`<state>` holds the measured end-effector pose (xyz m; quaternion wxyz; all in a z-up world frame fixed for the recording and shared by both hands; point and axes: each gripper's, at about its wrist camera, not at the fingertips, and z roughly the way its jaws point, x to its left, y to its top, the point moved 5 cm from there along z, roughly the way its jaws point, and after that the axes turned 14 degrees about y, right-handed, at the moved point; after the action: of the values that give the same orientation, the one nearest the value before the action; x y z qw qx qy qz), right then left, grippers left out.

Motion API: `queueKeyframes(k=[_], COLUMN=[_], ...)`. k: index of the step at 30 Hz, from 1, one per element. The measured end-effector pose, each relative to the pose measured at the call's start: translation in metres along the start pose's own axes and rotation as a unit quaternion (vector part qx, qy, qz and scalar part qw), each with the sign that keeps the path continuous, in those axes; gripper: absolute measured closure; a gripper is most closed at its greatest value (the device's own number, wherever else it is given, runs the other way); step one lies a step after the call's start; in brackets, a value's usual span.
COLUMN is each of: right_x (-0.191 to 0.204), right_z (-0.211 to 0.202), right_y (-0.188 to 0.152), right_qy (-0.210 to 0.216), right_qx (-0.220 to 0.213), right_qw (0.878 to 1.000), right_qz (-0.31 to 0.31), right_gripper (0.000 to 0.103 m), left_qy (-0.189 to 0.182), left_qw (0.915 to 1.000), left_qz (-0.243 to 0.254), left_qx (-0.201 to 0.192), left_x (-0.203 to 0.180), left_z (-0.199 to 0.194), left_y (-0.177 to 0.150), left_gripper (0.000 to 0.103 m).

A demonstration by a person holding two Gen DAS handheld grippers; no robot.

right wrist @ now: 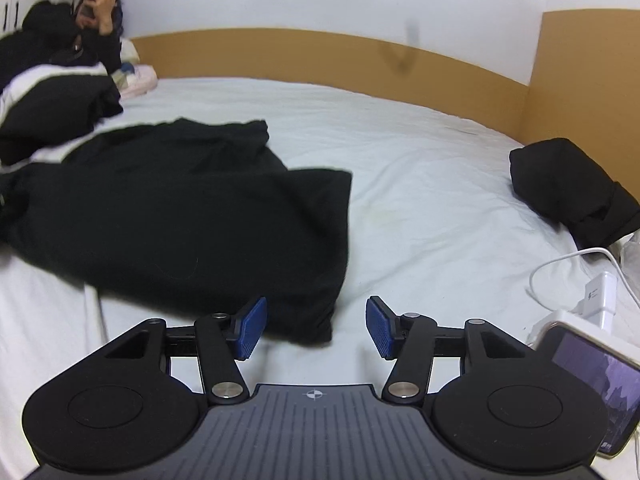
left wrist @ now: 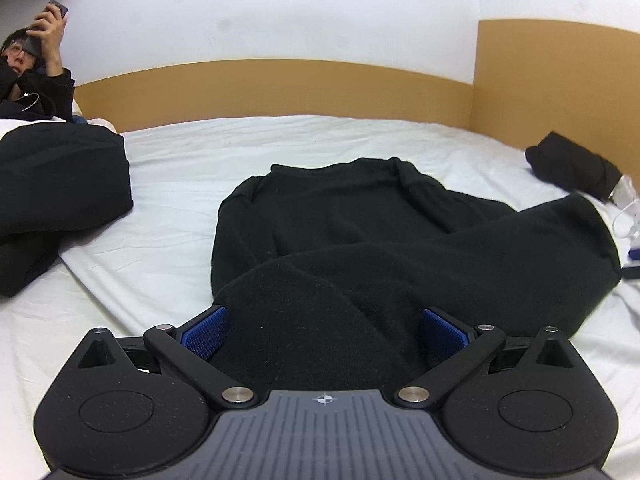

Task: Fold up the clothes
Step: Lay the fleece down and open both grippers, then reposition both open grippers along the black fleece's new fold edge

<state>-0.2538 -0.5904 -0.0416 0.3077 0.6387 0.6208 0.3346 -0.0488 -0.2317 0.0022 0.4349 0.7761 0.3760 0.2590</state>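
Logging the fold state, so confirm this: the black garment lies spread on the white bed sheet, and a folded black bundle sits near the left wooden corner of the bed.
Wrong on one point: the folded black bundle sits near the right wooden corner, not the left, as the right wrist view shows. The black garment does lie spread on the white bed sheet.

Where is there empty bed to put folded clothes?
Bare sheet lies between the black garment and the folded dark bundle, up to the wooden headboard. Crowded: the charger and phone corner.
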Motion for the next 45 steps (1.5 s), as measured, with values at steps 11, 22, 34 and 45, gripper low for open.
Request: queueKeyframes(k=[11, 22, 34, 45], right_x=[0.023, -0.015, -0.003, -0.047], right_z=[0.026, 0.02, 0.033, 0.045], right_y=[0.029, 0.043, 0.046, 0.07], right_qy=[-0.019, -0.099, 0.007, -0.071], right_qx=[0.043, 0.015, -0.025, -0.069], right_qw=[0.998, 0.992, 0.997, 0.995], right_qz=[-0.041, -0.076, -0.077, -0.006], right_gripper=[0.09, 0.102, 0.101, 0.1], left_qy=[0.014, 0.02, 0.019, 0.021], left_qw=[0.9995, 0.9986, 0.9986, 0.9986], left_qz=[0.021, 0.021, 0.012, 0.007], left_qx=[0.021, 0.043, 0.048, 0.047], left_x=[-0.005, -0.005, -0.004, -0.005], left_z=[0.011, 0.022, 0.023, 0.023], left_y=[-0.002, -0.002, -0.003, -0.004], left_gripper=[0.0, 0.0, 0.0, 0.0])
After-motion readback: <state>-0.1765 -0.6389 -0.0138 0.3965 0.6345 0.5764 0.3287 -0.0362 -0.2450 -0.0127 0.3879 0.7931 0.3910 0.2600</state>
